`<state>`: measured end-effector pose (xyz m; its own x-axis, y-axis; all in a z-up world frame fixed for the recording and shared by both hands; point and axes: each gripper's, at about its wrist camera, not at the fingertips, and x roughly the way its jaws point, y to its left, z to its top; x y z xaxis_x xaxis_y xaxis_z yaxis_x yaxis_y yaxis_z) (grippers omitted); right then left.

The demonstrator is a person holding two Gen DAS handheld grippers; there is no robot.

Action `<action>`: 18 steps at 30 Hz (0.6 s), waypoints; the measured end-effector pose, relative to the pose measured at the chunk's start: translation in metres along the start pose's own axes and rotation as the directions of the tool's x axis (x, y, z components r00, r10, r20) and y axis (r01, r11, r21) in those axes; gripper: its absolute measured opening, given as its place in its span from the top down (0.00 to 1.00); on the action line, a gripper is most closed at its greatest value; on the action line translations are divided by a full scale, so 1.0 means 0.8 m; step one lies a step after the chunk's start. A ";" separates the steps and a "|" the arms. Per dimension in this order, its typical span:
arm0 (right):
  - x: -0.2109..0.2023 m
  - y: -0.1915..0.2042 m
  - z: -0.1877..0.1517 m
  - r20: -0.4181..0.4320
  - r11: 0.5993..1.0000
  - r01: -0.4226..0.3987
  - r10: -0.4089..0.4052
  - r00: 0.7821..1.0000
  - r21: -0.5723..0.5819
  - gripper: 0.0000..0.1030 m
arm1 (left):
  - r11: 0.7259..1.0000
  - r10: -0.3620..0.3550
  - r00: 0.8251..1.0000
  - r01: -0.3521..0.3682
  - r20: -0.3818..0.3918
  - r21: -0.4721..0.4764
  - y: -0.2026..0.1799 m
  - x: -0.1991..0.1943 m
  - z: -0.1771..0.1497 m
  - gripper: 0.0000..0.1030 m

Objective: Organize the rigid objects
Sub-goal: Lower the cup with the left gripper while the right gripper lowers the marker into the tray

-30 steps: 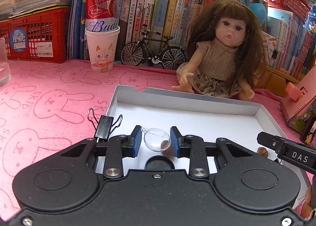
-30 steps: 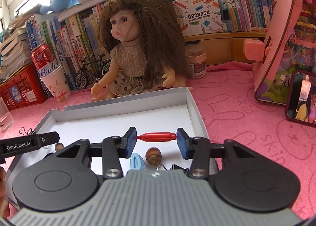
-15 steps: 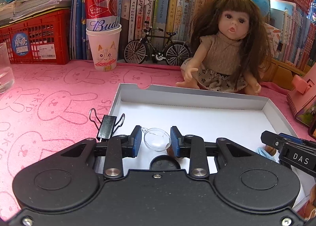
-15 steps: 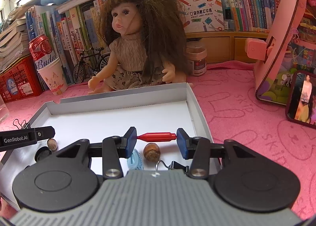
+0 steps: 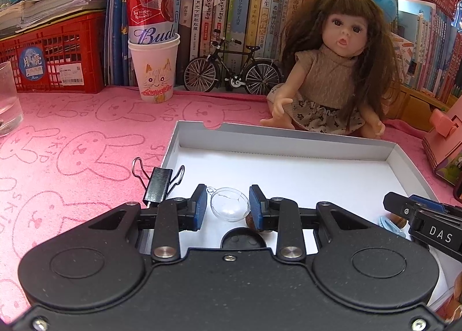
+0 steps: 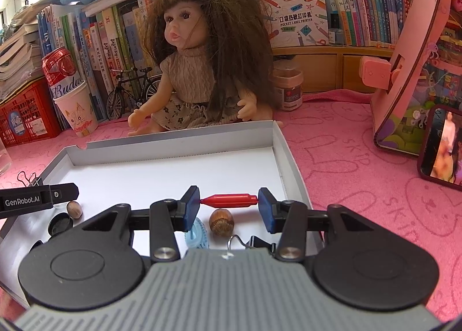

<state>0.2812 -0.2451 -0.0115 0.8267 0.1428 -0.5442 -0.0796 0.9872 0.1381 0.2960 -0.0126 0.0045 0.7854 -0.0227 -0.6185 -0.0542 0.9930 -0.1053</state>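
Clear glass, a small round bulb (image 5: 230, 208) with a tiny loop at its top, sits between the blue pads of the left hand-held gripper (image 5: 228, 207), which has narrowed onto it and carries it low over the near left corner of the white shallow box (image 5: 277, 136). The right hand-held gripper (image 6: 229, 205) grips a red plastic spindle-shaped piece (image 6: 228, 200) end to end, its tapered tips pressed into the pads, so the piece lies crosswise and level just above the box floor near the right wall.

Both pieces are probably held this way for a gentle set-down: the bulb is fragile and round, so a light side pinch keeps it from rolling, and the red piece is long enough to span the jaws only lengthwise.

Already lying in the box are a brown acorn (image 6: 221, 221) and a pale blue ridged piece (image 6: 197, 232) just under the right gripper, with a black binder clip (image 6: 254, 241) at the near edge (mostly hidden by the gripper body). On the left side lie a black round cap (image 6: 60, 223) and a second nut (image 6: 74, 209) close together. Another black binder clip (image 5: 158, 183) stands at the box's left wall, just beside the left gripper; whether it grips the wall I cannot tell.

My guess is that both items are about to join the group inside the box on the pink worktop (image 5: 72, 143).
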 end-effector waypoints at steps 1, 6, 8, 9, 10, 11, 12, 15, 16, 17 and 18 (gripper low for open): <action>0.000 0.000 0.000 -0.001 1.000 0.001 -0.001 1.000 -0.001 0.51 | 1.000 0.003 1.000 -0.003 -0.003 0.000 0.000 0.000 0.000 0.71; 0.000 0.000 0.000 0.000 1.000 0.002 -0.002 1.000 -0.001 0.51 | 1.000 0.011 1.000 -0.012 -0.010 -0.006 0.000 0.002 0.000 0.71; 0.001 0.000 0.000 0.001 1.000 0.003 -0.003 1.000 -0.001 0.51 | 1.000 0.014 1.000 -0.014 -0.013 -0.005 -0.001 0.002 0.001 0.71; 0.001 0.000 0.000 0.001 1.000 0.003 -0.003 1.000 0.000 0.50 | 1.000 0.015 1.000 -0.015 -0.014 -0.005 -0.001 0.002 0.001 0.71; 0.001 0.000 0.000 0.001 1.000 0.003 -0.003 1.000 0.000 0.50 | 1.000 0.017 1.000 -0.017 -0.015 -0.004 -0.001 0.002 0.001 0.71; 0.001 0.000 0.000 0.001 1.000 0.003 -0.003 1.000 0.000 0.50 | 1.000 0.018 1.000 -0.018 -0.015 -0.002 -0.001 0.002 0.001 0.71; 0.001 0.000 0.000 0.001 1.000 0.003 -0.003 1.000 0.001 0.50 | 1.000 0.019 1.000 -0.019 -0.014 -0.001 -0.002 0.001 0.001 0.71; 0.000 0.000 0.000 0.003 1.000 0.002 -0.002 1.000 0.004 0.48 | 1.000 0.023 1.000 -0.023 -0.012 0.004 -0.002 0.001 0.001 0.70; 0.000 -0.001 0.000 0.004 1.000 0.002 -0.002 1.000 0.005 0.48 | 1.000 0.024 1.000 -0.024 -0.012 0.005 -0.003 0.001 0.001 0.69; 0.000 -0.001 0.000 0.005 1.000 0.002 -0.002 1.000 0.006 0.48 | 1.000 0.024 1.000 -0.024 -0.012 0.005 -0.003 0.000 0.001 0.67; 0.000 0.000 0.000 0.005 1.000 0.002 -0.002 1.000 0.007 0.48 | 1.000 0.023 1.000 -0.023 -0.010 0.005 -0.002 0.000 0.001 0.64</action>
<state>0.2810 -0.2455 -0.0117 0.8299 0.1404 -0.5399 -0.0741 0.9870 0.1429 0.2966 -0.0144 0.0053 0.7779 -0.0008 -0.6283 -0.0694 0.9938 -0.0872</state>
